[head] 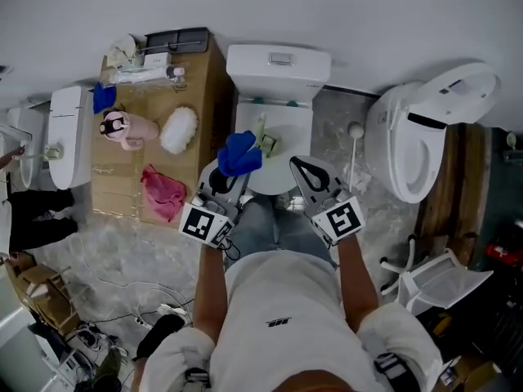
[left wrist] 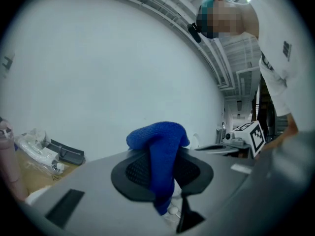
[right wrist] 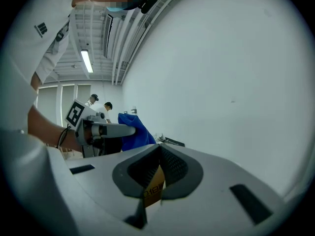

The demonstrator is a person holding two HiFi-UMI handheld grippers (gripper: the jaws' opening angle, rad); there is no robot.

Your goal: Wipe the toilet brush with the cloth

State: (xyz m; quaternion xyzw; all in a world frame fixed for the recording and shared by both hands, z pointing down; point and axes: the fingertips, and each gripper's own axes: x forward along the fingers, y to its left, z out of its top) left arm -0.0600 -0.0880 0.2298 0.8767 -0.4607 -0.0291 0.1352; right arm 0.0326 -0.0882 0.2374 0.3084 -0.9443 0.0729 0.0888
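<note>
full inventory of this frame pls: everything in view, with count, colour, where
toilets: 3, white; middle toilet ahead, left toilet, right toilet
toilet brush: 1, white, on the floor right of the middle toilet
table: 1, brown, left of the middle toilet
pink cloth: 1, pink, near edge of the table
fluffy thing: 1, white, on the table
tray: 1, black, far edge of the table
chair: 1, white, lower right
cables: several, on the floor lower left
blue cloth: 1, blue, in the left gripper
left gripper: 1, grey, shut on the blue cloth
right gripper: 1, grey, shut, holding nothing
</note>
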